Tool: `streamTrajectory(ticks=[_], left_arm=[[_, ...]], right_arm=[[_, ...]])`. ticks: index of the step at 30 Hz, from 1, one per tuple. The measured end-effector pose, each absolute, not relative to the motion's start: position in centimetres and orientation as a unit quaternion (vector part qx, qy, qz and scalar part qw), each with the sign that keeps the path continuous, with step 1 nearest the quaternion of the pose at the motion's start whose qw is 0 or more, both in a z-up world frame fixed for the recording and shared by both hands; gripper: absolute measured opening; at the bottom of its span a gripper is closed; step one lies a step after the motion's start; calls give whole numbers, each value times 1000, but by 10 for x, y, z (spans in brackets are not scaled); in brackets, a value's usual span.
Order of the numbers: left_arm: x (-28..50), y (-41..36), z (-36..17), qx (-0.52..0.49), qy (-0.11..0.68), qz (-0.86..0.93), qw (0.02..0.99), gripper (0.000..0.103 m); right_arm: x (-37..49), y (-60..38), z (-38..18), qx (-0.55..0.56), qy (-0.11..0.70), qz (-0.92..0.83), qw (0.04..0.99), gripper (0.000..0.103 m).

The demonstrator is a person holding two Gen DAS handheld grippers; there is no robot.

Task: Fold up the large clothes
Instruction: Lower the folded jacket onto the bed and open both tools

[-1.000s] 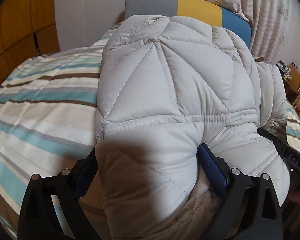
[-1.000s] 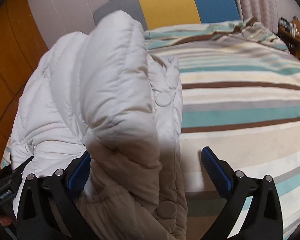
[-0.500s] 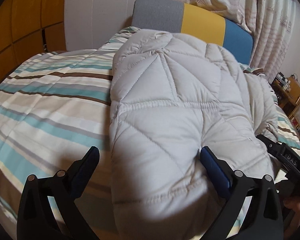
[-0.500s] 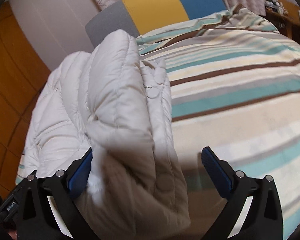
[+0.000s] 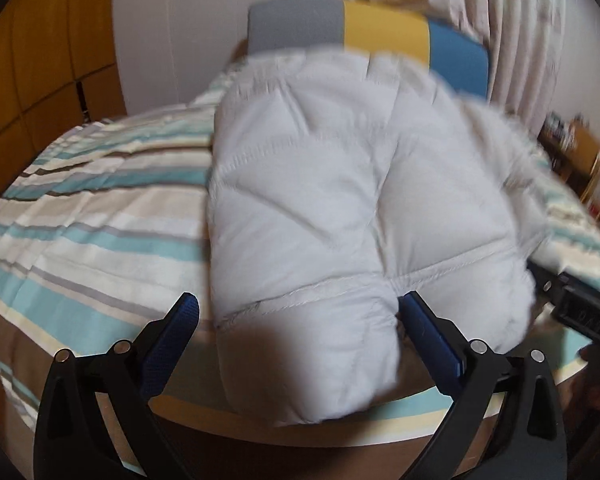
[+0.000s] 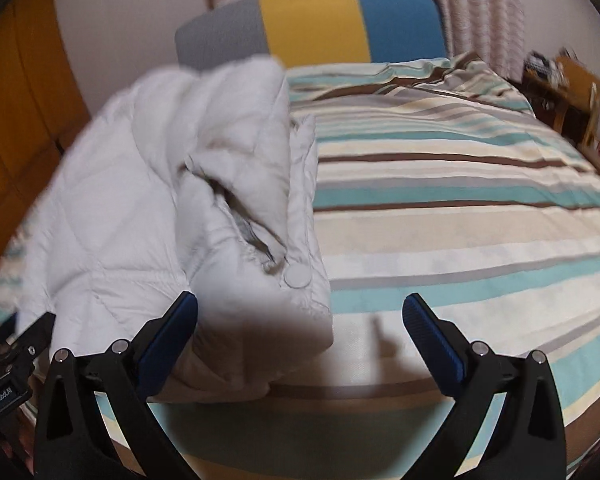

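A: Left wrist view?
B: Left gripper [image 5: 298, 320] was spread wide, released; the quilted jacket [image 5: 340, 208] lay folded on the striped bed [image 5: 80, 216], its near end between the jaws, likely let go so the fold settles.
A: Right wrist view?
B: Right gripper [image 6: 300, 322] was also released, holding nothing; the jacket [image 6: 148, 200] sat left of it, snap button [image 6: 298, 278] showing.

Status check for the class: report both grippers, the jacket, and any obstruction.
Left gripper open, straddling the jacket hem. Right gripper open, jacket edge between its fingers. White puffer jacket lies bundled on the striped bedspread. Nothing in the way.
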State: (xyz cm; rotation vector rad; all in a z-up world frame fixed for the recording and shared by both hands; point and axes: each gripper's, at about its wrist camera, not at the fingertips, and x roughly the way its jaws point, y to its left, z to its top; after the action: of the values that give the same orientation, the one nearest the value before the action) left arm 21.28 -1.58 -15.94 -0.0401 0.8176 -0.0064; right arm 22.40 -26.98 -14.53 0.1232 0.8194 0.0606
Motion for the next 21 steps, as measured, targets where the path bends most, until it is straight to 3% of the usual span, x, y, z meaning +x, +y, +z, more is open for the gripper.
streamTrajectory(ticks=[3,21], left_arm=[[215,-9,-166,-42,411,-4,910,100],[153,-10,-143,-60,358,15,932,100]], right_arm=[[227,-262,-154,17,391,24,920,101],[171,-267,-133,50,397,45,915,101]])
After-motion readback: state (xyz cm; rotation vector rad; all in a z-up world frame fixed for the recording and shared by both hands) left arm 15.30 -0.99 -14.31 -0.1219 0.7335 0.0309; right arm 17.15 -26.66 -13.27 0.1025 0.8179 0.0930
